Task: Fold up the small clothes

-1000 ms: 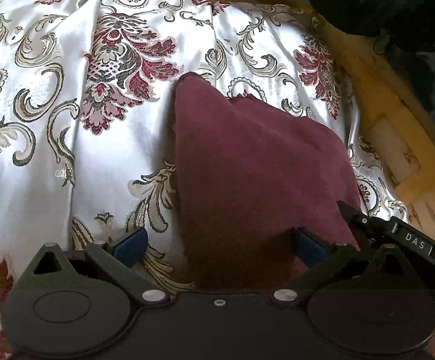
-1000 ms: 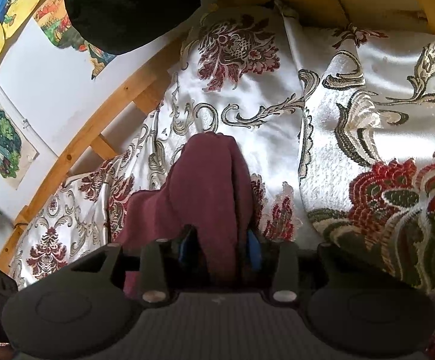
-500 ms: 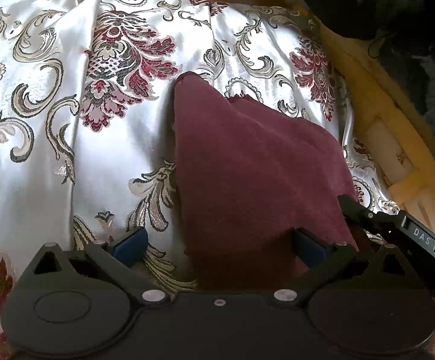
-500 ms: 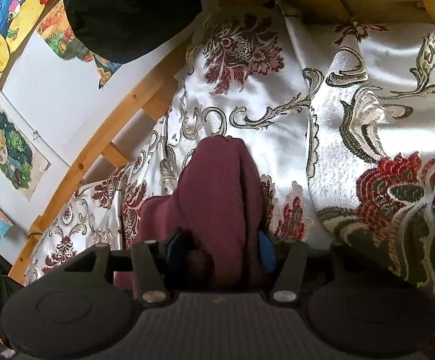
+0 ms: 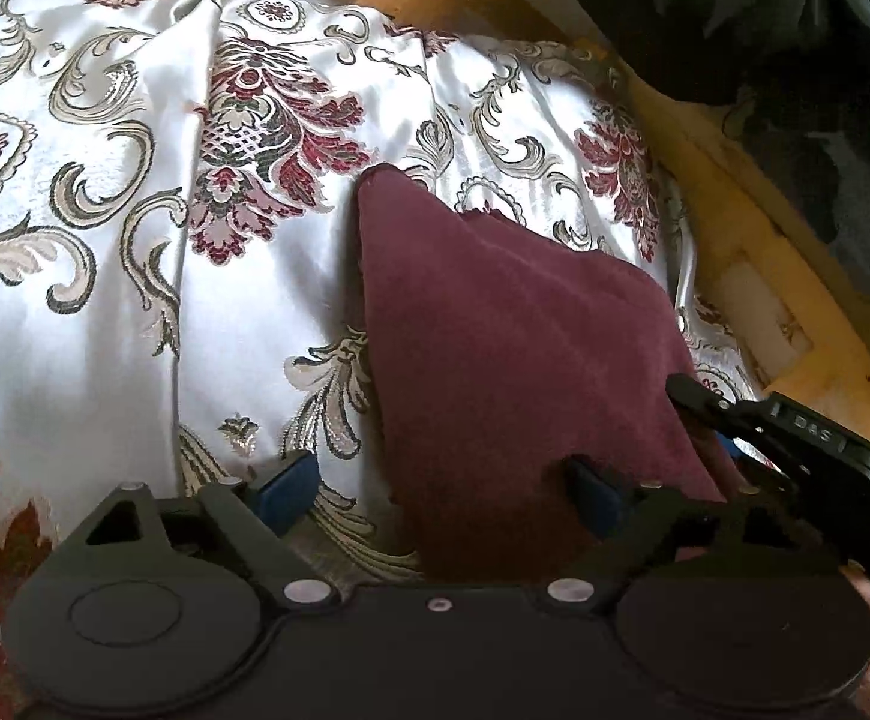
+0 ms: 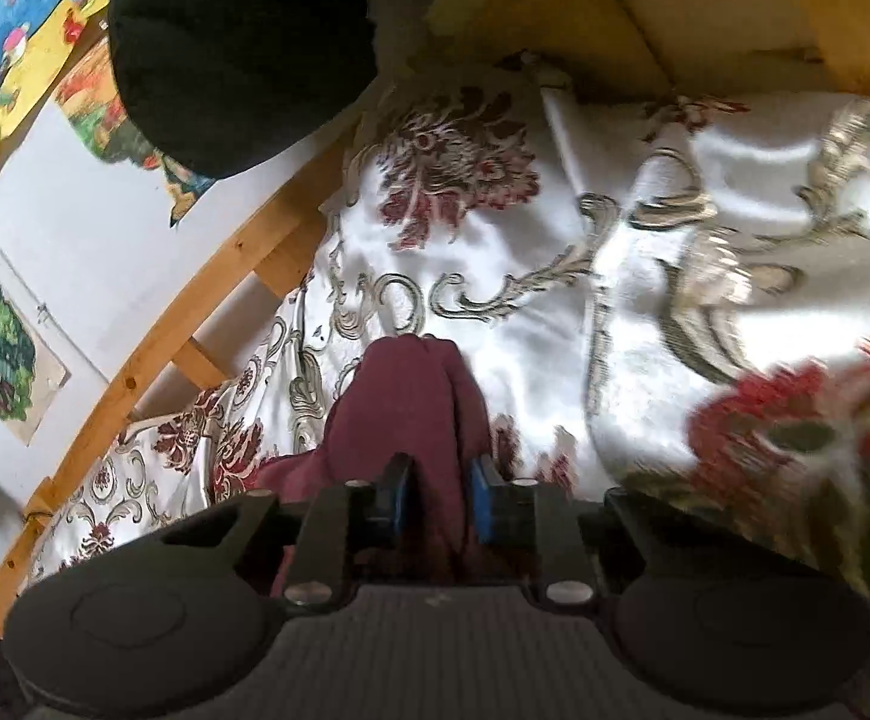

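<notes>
A small maroon garment (image 5: 507, 336) lies folded on a white satin bedspread with red and grey floral patterns (image 5: 135, 276). My left gripper (image 5: 441, 492) is open, its blue pads wide apart, with the garment's near edge lying between them. My right gripper (image 6: 435, 495) is shut on a bunched fold of the maroon garment (image 6: 411, 396), which sticks out past the fingertips. The right gripper's black body also shows in the left wrist view (image 5: 795, 438), at the garment's right side.
A wooden bed frame (image 5: 753, 222) runs along the bedspread's right edge. A dark bundle of fabric (image 6: 231, 42) sits at the far end. A white wall with colourful pictures (image 6: 9, 324) stands beyond the frame (image 6: 195, 324).
The right gripper opened slightly half a second ago and has closed tighter on the garment fold, and its view has shifted. The left gripper stayed open and barely moved.
</notes>
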The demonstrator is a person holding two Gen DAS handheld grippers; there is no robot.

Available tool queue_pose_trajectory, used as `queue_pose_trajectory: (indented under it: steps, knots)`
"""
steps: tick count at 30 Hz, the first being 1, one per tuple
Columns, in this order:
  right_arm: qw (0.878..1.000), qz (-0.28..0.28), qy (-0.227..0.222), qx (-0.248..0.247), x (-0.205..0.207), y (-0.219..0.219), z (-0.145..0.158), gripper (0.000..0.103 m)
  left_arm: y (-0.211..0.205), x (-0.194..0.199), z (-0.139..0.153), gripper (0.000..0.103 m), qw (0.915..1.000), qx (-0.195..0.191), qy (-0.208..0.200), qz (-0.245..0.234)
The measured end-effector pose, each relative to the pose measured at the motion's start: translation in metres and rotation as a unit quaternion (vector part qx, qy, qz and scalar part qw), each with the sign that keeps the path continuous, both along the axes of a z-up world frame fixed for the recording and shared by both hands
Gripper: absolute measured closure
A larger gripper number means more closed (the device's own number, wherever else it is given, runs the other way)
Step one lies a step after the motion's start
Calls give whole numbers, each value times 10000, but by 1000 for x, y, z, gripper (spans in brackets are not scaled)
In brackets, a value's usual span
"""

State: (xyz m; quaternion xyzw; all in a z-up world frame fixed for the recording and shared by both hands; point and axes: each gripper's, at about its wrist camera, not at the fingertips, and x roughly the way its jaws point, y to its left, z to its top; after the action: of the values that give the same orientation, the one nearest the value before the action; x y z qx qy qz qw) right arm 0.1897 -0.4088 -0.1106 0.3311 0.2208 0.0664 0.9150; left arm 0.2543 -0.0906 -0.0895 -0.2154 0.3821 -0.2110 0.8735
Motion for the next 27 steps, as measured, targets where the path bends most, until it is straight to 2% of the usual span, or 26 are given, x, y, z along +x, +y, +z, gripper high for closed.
queue_pose_trajectory:
  steps: [3, 7, 11, 12, 14, 17, 18, 21, 23, 27]
  knots:
    - [9994, 44, -124, -320, 9, 8, 2, 84, 2, 0, 0, 16, 10000, -55, 32, 33]
    - [9996, 20, -76, -269, 13, 6, 3, 84, 3, 0, -1, 16, 9999, -106, 24, 33]
    - [9997, 135, 57, -219, 12, 1, 4, 76, 3, 0, -1, 17, 9999, -168, -22, 13]
    - [9995, 166, 95, -250, 13, 2, 4, 75, 4, 0, 0, 19, 9997, -222, -39, -10]
    - [9997, 146, 106, -186, 13, 2, 3, 77, 6, 0, -1, 30, 9993, -356, -31, -93]
    - [9993, 100, 121, 328, 13, -4, -4, 81, 4, 3, 1, 42, 9987, -501, 17, -135]
    - [9993, 81, 103, 342, 12, -4, -4, 83, 2, 4, 3, 43, 9987, -490, 20, -135]
    - [9998, 89, -15, 151, 9, 0, 2, 86, -1, 6, 6, 52, 9990, -432, 27, -142]
    - [9995, 185, -250, -45, 6, 6, 10, 87, -2, 4, 13, 61, 9996, -247, -89, -111]
    - [9948, 485, -837, -307, 0, 22, 27, 87, -2, -3, 34, 66, 9986, 89, -519, -87]
